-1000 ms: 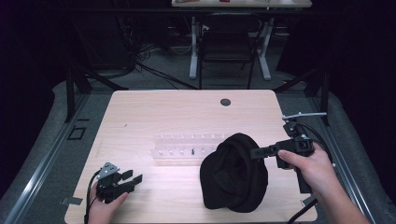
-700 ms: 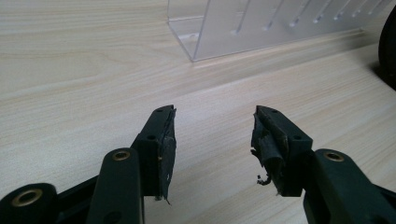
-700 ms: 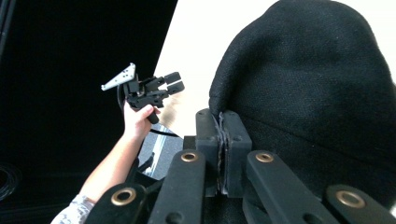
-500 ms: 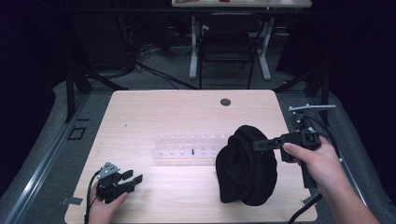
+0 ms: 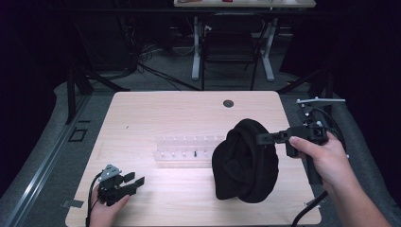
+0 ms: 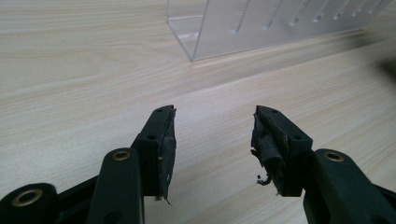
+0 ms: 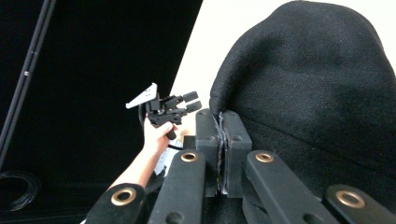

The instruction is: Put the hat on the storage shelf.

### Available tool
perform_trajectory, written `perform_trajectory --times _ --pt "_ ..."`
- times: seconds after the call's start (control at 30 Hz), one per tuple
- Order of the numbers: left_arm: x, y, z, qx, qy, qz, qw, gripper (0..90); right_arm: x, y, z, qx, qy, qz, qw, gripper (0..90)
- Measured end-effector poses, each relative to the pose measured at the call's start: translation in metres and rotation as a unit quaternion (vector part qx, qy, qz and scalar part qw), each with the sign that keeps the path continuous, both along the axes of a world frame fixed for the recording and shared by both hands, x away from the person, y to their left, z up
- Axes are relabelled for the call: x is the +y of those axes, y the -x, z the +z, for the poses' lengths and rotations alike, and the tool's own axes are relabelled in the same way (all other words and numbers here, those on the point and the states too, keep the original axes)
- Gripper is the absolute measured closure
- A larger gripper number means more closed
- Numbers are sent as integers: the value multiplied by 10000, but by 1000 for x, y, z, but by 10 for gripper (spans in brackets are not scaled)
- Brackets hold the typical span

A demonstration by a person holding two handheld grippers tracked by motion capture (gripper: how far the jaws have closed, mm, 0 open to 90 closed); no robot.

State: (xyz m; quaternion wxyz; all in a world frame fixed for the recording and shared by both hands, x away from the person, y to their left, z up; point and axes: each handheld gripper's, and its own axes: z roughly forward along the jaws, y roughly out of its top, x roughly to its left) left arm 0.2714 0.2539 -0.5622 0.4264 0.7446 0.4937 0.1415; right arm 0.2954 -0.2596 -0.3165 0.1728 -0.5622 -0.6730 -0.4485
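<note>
A black knit hat [image 5: 246, 161] hangs over the right half of the wooden table [image 5: 165, 113], lifted by its right edge. My right gripper [image 5: 261, 138] is shut on that edge; in the right gripper view its jaws pinch the hat [image 7: 317, 93] fabric at the gripper tip [image 7: 222, 116]. My left gripper [image 5: 136, 181] rests low at the table's front left corner, open, nothing between its fingers. In the left gripper view the left gripper [image 6: 212, 126] points over bare wood toward a clear plastic rack [image 6: 261, 23].
The clear plastic rack [image 5: 184, 150] lies at the table's middle, just left of the hat. A small dark round hole [image 5: 228, 103] sits near the far edge. Beyond the table stand a chair [image 5: 231, 47] and desk legs on a dark floor.
My right gripper has pulled the hat to the right and raised it, so it hangs more upright. The left gripper has stayed put.
</note>
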Motion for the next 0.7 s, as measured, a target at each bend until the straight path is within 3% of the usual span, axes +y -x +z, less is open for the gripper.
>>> perform_trajectory --times 0.7 --pt "0 0 0 2 27 -5 10000 491 9 -15 27 -244 -63 -92 9996 878"
